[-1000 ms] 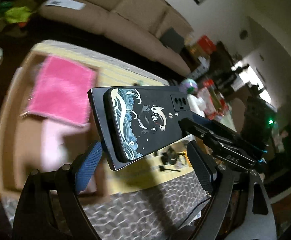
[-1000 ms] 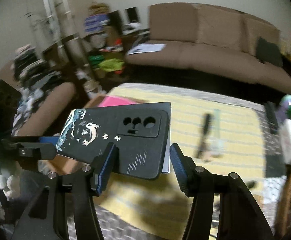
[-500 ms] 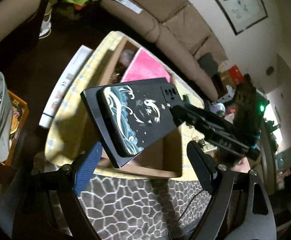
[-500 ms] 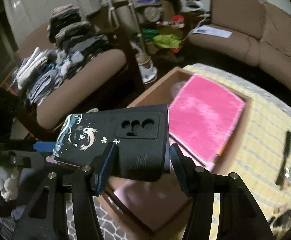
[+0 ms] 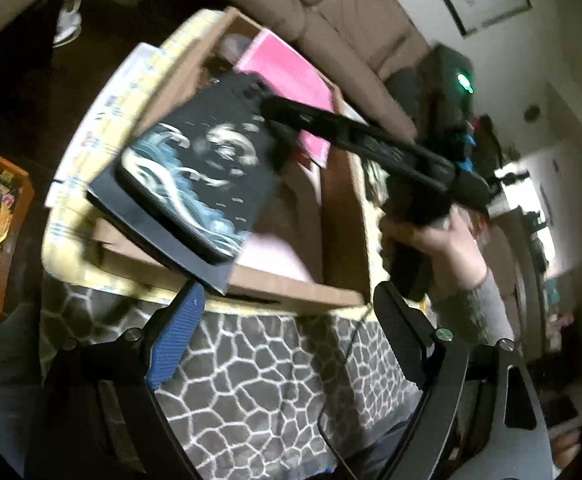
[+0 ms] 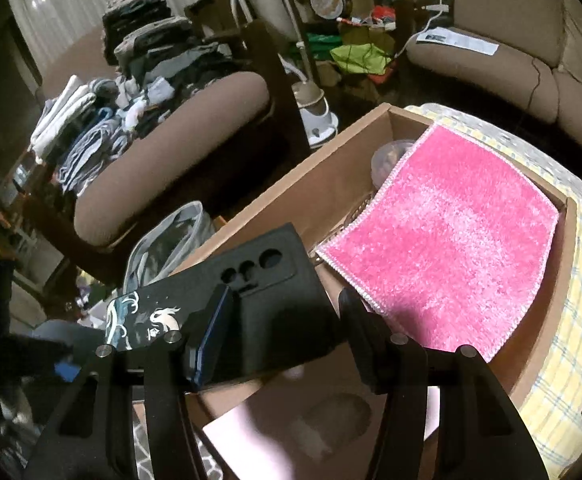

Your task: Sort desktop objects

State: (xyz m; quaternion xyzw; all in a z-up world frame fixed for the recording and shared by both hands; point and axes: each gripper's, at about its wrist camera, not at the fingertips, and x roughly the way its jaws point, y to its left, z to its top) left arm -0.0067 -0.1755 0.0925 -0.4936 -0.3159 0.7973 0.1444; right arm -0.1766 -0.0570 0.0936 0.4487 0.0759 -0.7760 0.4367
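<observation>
A black phone case with a white and blue wave print (image 5: 199,176) sits on a dark flat backing and tilts over the near left corner of a cardboard box (image 5: 343,248). My right gripper (image 6: 285,332) is shut on its camera-hole end (image 6: 251,300); its fingers (image 5: 291,116) reach in from the right in the left wrist view. My left gripper (image 5: 287,336) is open and empty, just below the case's lower corner. A pink fuzzy cloth (image 6: 451,236) lies in the box.
The box stands on a yellow checked cloth (image 6: 571,340) over a table with a grey giraffe-pattern cover (image 5: 259,392). A pale pink sheet (image 6: 259,440) and a clear lidded tub (image 6: 391,156) lie in the box. A brown sofa (image 6: 511,52) stands behind, an armchair with clothes (image 6: 151,120) to the left.
The case has gone from between my left fingers to held only by my right gripper. It now tilts down over the box corner. Both views have swung down toward the box.
</observation>
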